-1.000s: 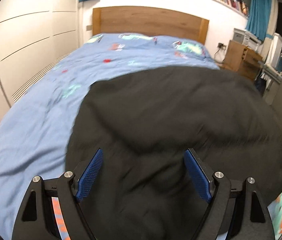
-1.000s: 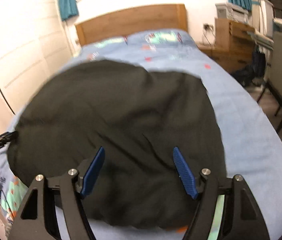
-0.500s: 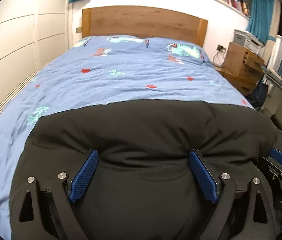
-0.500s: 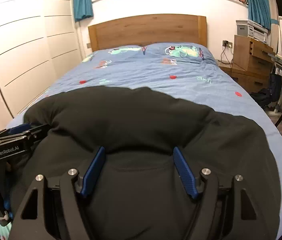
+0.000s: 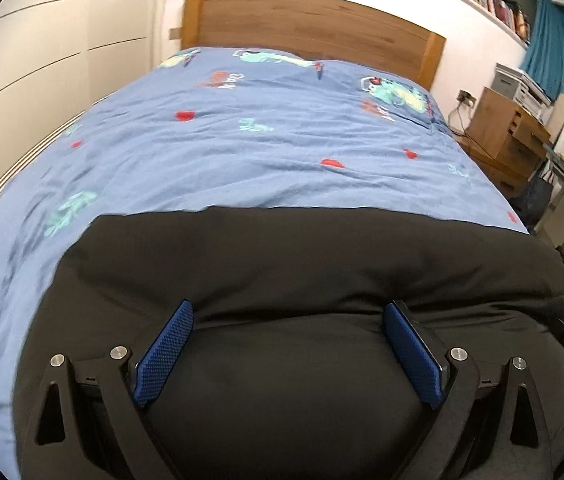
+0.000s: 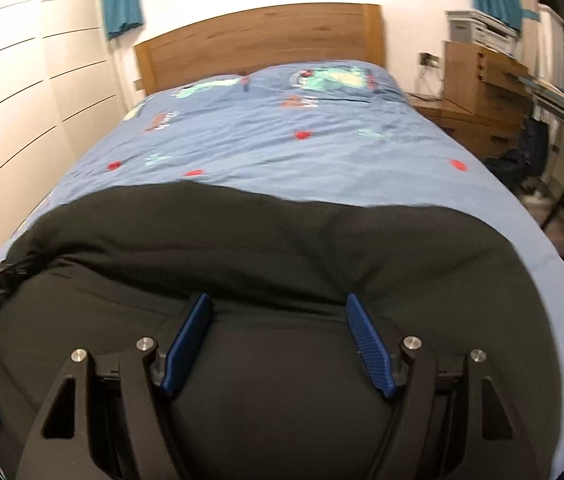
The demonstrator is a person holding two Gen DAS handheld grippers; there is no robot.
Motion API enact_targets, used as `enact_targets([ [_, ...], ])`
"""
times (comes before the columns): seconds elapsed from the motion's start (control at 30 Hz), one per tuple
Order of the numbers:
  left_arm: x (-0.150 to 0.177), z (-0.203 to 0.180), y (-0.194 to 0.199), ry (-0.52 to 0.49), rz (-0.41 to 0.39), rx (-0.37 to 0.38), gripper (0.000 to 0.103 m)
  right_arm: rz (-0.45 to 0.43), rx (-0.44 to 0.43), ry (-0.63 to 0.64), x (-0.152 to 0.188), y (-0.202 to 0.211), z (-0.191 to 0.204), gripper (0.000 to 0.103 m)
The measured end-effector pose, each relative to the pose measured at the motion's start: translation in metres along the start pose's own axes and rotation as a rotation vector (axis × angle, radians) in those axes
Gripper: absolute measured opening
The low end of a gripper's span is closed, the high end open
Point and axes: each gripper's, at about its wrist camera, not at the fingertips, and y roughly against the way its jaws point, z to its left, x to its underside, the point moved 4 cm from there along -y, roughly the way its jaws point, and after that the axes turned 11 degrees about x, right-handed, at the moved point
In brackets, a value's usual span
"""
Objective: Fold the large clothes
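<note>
A large black garment (image 5: 302, 256) lies across the near part of the bed, its far edge rounded like a fold. It is also seen in the right wrist view, where the garment (image 6: 282, 240) fills the lower half. My left gripper (image 5: 288, 308) sits on the cloth with its jaws wide and opening; the cloth bulges between the pads without being squeezed. My right gripper (image 6: 277, 298) has narrower jaws. Black cloth fills its gap and creases at both pad tips. The near hem is hidden under both grippers.
The blue patterned duvet (image 5: 282, 140) covers the bed up to the wooden headboard (image 5: 314, 20). White wardrobe doors (image 5: 41, 60) run along the left side. A wooden chest of drawers (image 5: 510, 128) and clutter stand on the right of the bed.
Both grippers have drawn back toward the foot of the bed. The garment reached far up the duvet before; it now covers only the near part. The left jaws have widened.
</note>
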Motion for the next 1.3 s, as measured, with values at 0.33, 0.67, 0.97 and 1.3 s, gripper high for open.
enact_targets([
  [0.33,0.044,0.025,0.085,-0.006,-0.013,-0.097,0.096,0.079,0.189,-0.055,0.046,0.057,-0.109,0.070],
  [0.67,0.128,-0.006,0.197,-0.088,-0.070,-0.096,0.100,-0.002,0.112,-0.027,0.098,0.187,-0.098,0.070],
  [0.97,0.200,-0.034,0.269,-0.121,-0.103,-0.064,0.102,-0.052,0.048,0.046,0.166,0.274,-0.056,0.070],
  [1.3,0.250,-0.049,0.307,-0.180,-0.127,-0.042,0.102,-0.048,0.038,0.078,0.238,0.308,-0.040,0.070],
])
